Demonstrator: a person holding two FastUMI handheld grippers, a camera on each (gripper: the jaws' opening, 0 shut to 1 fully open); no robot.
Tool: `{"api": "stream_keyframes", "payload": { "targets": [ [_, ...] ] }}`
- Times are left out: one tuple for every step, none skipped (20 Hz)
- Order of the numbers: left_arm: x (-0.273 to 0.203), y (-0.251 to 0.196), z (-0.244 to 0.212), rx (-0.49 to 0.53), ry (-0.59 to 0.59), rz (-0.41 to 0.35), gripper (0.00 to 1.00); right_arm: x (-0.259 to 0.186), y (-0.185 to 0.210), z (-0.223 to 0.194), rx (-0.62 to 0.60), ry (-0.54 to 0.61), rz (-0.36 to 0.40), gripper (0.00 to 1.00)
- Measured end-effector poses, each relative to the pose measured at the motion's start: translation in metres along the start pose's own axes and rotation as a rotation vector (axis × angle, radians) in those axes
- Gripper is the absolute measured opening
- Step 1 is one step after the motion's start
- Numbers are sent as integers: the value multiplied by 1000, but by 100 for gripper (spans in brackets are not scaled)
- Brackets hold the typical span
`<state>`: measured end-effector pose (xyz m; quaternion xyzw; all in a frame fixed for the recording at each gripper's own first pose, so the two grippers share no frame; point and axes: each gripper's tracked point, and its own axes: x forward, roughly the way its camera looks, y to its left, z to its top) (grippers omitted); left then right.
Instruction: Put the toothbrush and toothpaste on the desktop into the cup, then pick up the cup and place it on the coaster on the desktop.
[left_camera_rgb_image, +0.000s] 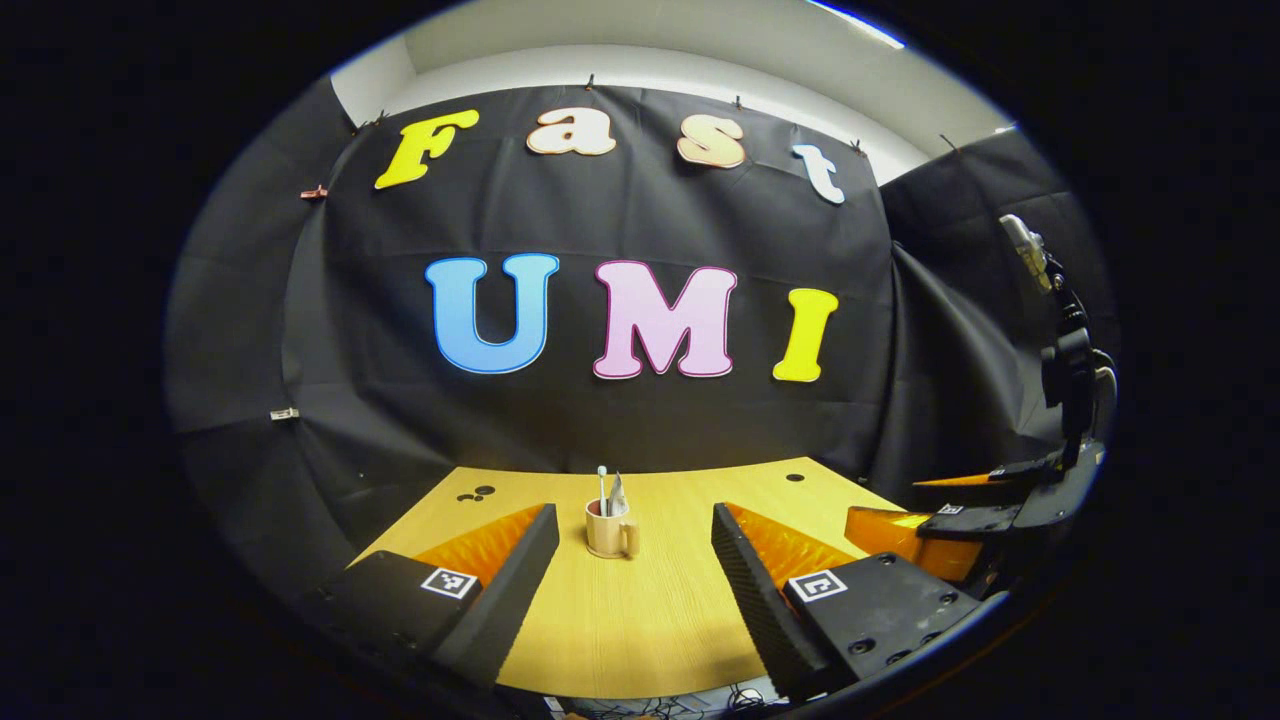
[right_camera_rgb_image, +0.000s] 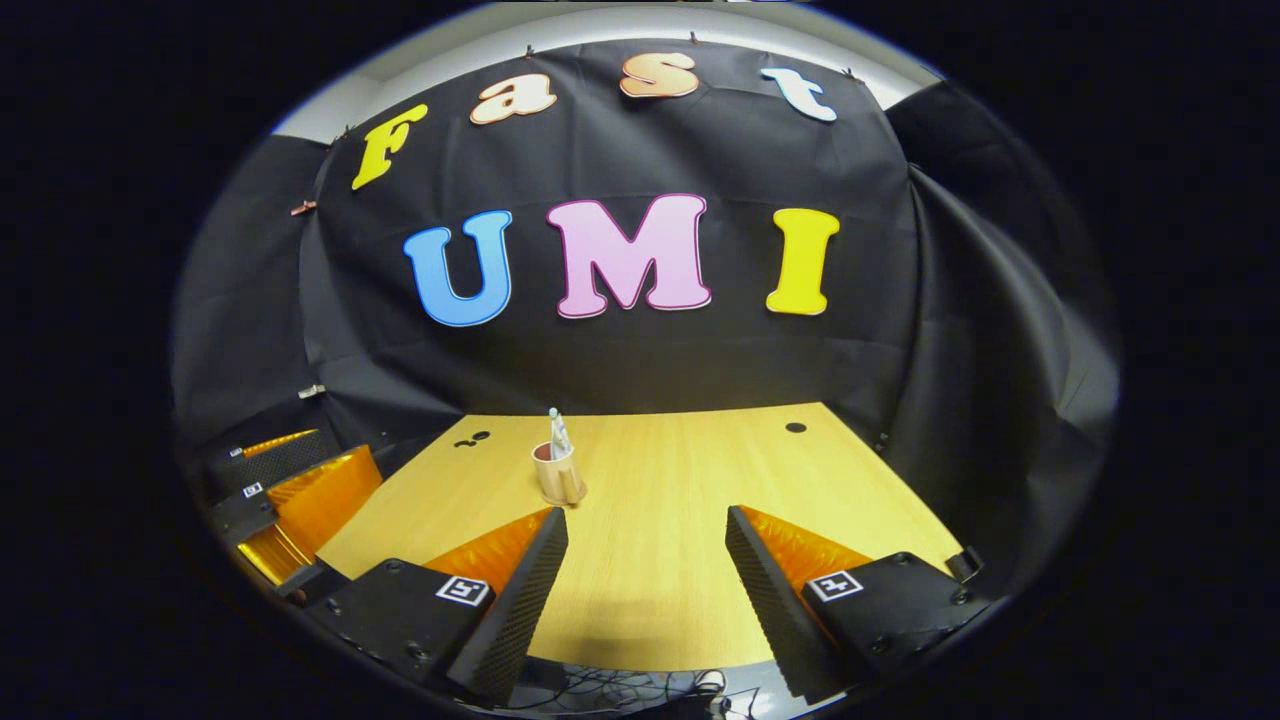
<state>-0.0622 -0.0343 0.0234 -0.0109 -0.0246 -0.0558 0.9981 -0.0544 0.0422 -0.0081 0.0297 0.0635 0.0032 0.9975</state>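
A beige cup (left_camera_rgb_image: 610, 532) with a handle stands upright mid-table on the wooden desktop (left_camera_rgb_image: 640, 620). A toothbrush (left_camera_rgb_image: 602, 484) and a toothpaste tube (left_camera_rgb_image: 618, 494) stick out of its top. My left gripper (left_camera_rgb_image: 634, 514) is open and empty, well short of the cup, which sits between its fingers in the view. In the right gripper view the cup (right_camera_rgb_image: 560, 476) is ahead and to the left, with the toothpaste tube (right_camera_rgb_image: 557, 434) poking up. My right gripper (right_camera_rgb_image: 647, 517) is open and holds nothing. I cannot tell whether a coaster lies under the cup.
The right gripper (left_camera_rgb_image: 960, 515) hovers at the table's right edge in the left gripper view; the left gripper (right_camera_rgb_image: 290, 480) shows at the left edge in the right gripper view. A black stand (left_camera_rgb_image: 1065, 350) rises at the right. Small dark holes (right_camera_rgb_image: 795, 427) mark the desktop's far side.
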Motion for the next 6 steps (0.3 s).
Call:
{"api": "stream_keyframes", "payload": {
  "targets": [
    [-1,0,-2,-11,5,-3,97,-1,0,-1,-12,-2,3,98],
    [-1,0,-5,-25,16,-6,97,-2,3,0,-16,-6,9,98],
    [-1,1,-8,-33,22,-5,97,-3,7,-1,-14,-7,21,98],
    [-1,3,-9,-36,29,-3,98,-3,10,-2,-14,-5,31,98],
    [-1,5,-10,-36,33,1,98,-3,11,-4,-19,1,33,98],
    [-1,8,-11,-37,35,8,98,-3,10,-6,-23,7,30,98]
  ]
}}
